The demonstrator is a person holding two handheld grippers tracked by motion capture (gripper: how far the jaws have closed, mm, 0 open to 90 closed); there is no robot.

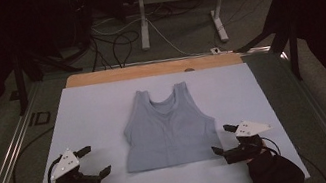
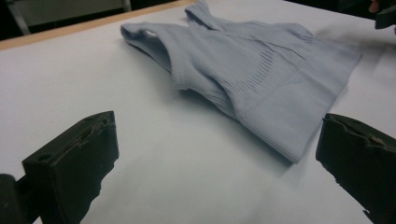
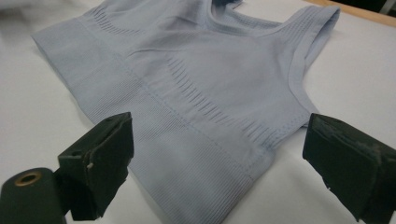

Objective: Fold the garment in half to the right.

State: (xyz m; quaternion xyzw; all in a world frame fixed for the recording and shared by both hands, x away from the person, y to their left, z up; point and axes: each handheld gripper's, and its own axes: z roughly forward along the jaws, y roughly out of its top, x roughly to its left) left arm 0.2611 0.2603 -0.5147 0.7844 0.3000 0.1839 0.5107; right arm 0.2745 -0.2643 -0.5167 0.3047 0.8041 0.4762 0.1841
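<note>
Dim room — grey carpet (image 1: 181, 32) strewn with cables (image 1: 116, 41), white desk legs (image 1: 142, 19) beyond the table (image 1: 147, 70).

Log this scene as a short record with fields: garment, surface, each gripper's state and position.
garment: pale blue ribbed knit sleeveless top, laid flat, straps toward the far edge
surface: white sheet over a wooden table
left gripper: open, holds nothing, off the top's left bottom corner, apart from it
right gripper: open, holds nothing, at the top's right bottom corner; contact cannot be told
hands: dark sleeves at the near edge
</note>
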